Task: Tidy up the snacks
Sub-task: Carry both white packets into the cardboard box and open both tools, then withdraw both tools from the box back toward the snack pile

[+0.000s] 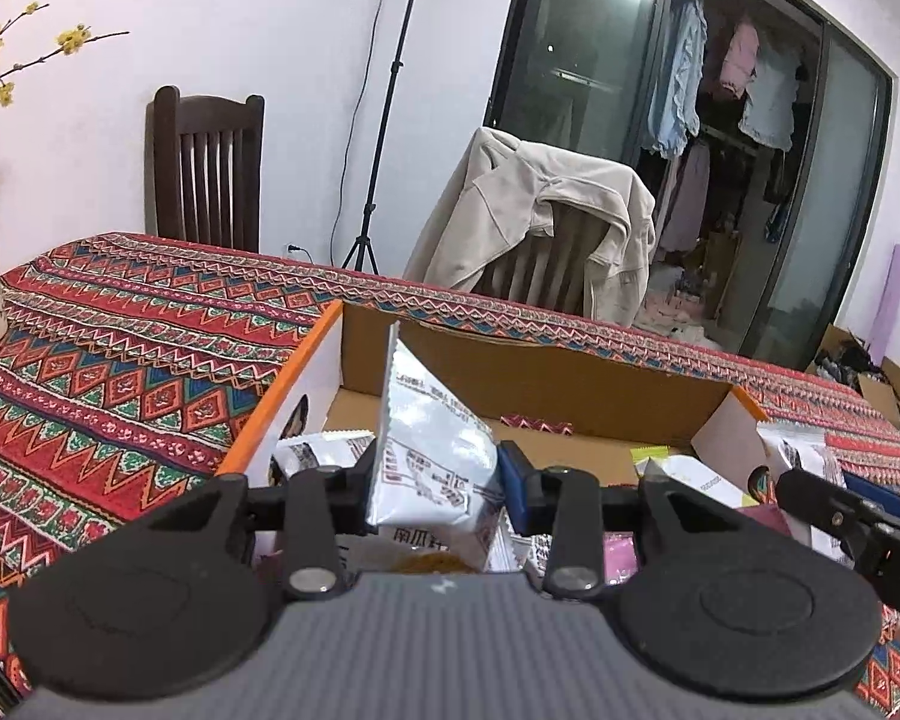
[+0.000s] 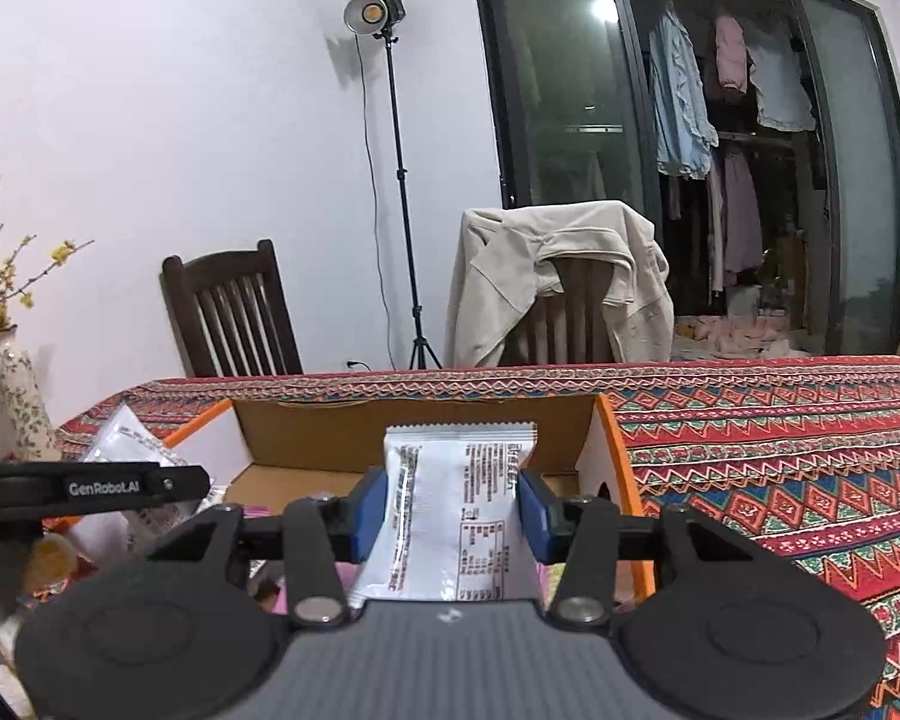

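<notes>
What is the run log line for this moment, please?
left gripper: shut on white snack packet | right gripper: shut on white packet | both over cardboard box

Patterned tablecloth [image 2: 780, 450] on counter. Dark wooden chair [image 2: 234, 312] at wall; beige jacket [image 2: 564, 276] draped over second chair. Light stand [image 2: 390, 180], floral vase [image 2: 21, 408], hanging clothes [image 2: 684, 96].

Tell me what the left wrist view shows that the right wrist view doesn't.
Only the left wrist view: the left gripper clamping a tilted white snack packet, with more packets lying in the box.
Only the right wrist view: the lit studio lamp head, and the right gripper holding an upright white snack packet.
Both: the orange-edged cardboard box, patterned red tablecloth, beige jacket draped over a chair.
</notes>
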The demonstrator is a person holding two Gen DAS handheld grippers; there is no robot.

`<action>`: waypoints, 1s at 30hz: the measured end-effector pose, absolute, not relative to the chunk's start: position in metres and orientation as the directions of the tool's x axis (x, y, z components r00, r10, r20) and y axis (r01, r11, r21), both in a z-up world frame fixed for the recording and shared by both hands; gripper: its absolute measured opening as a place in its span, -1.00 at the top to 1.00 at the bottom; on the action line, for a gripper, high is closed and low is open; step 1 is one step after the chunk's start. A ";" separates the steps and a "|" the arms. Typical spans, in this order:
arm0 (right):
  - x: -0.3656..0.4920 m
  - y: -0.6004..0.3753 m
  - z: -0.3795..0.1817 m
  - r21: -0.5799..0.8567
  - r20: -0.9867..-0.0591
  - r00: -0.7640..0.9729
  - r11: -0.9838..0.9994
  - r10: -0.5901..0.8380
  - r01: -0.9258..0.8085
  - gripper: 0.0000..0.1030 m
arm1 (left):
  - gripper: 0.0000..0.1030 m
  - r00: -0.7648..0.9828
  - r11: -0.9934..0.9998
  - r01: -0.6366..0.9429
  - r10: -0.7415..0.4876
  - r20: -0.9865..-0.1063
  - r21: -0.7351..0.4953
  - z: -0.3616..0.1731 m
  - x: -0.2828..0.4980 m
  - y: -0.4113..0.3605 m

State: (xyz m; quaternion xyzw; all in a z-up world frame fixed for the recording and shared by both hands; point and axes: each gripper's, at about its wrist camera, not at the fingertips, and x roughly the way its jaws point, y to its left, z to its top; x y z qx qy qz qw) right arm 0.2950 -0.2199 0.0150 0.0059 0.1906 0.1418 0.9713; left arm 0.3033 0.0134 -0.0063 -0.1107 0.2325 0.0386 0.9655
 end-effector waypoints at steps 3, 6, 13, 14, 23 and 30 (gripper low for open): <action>0.298 -0.222 0.013 0.073 -0.371 0.885 0.959 0.282 -0.275 0.02 | 0.24 0.894 0.970 -0.119 0.013 -0.447 -0.210 -0.005 0.300 0.015; 0.300 -0.221 0.012 0.074 -0.382 0.880 0.959 0.281 -0.274 -0.09 | -0.08 0.901 0.969 -0.121 0.016 -0.433 -0.216 -0.003 0.296 0.016; 0.296 -0.229 0.012 0.107 -0.364 0.891 0.963 0.270 -0.248 -0.93 | -1.00 0.927 0.964 -0.145 0.055 -0.371 -0.221 0.009 0.280 0.015; 0.296 -0.230 0.012 0.112 -0.364 0.892 0.963 0.268 -0.244 -1.00 | -1.00 0.932 0.963 -0.153 0.066 -0.356 -0.222 0.011 0.276 0.014; 0.284 -0.237 0.022 0.125 -0.335 0.902 0.962 0.271 -0.243 -1.00 | -1.00 0.924 0.958 -0.178 0.083 -0.374 -0.226 0.033 0.256 0.015; 0.263 -0.245 0.042 0.147 -0.346 0.893 0.957 0.288 -0.252 -1.00 | -1.00 0.924 0.959 -0.135 0.031 -0.380 -0.249 0.046 0.222 0.027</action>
